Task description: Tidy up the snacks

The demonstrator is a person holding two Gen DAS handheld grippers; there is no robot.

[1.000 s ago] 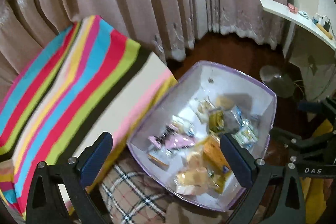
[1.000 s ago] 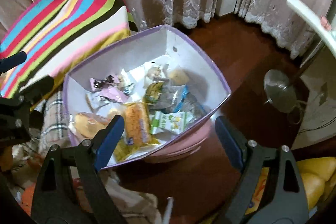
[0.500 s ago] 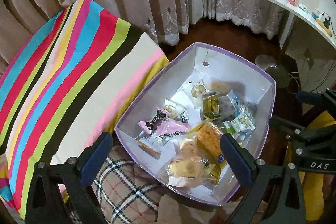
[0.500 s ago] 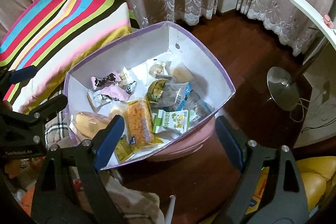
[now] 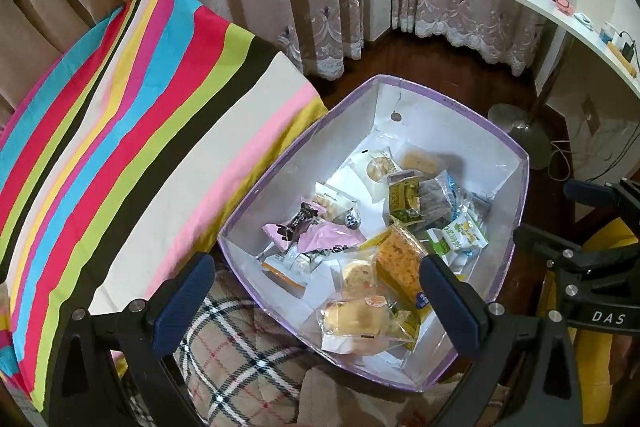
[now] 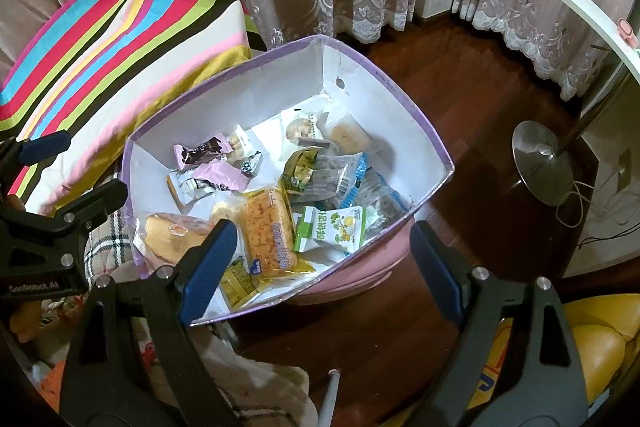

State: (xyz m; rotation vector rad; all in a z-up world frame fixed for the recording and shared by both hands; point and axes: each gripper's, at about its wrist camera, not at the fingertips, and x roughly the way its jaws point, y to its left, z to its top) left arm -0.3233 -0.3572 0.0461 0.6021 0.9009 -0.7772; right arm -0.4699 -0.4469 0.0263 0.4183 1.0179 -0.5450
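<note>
— Where are the snacks?
— In the purple-rimmed box (image 5: 516, 195), beside the striped cushion (image 5: 132, 131): an orange cake packet (image 6: 266, 231), a green sachet (image 6: 336, 229), pink wrappers (image 5: 324, 241) (all loose).
— And the jaws?
— The left gripper (image 5: 316, 301) and the right gripper (image 6: 320, 267) both hover wide apart, holding nothing.
</note>
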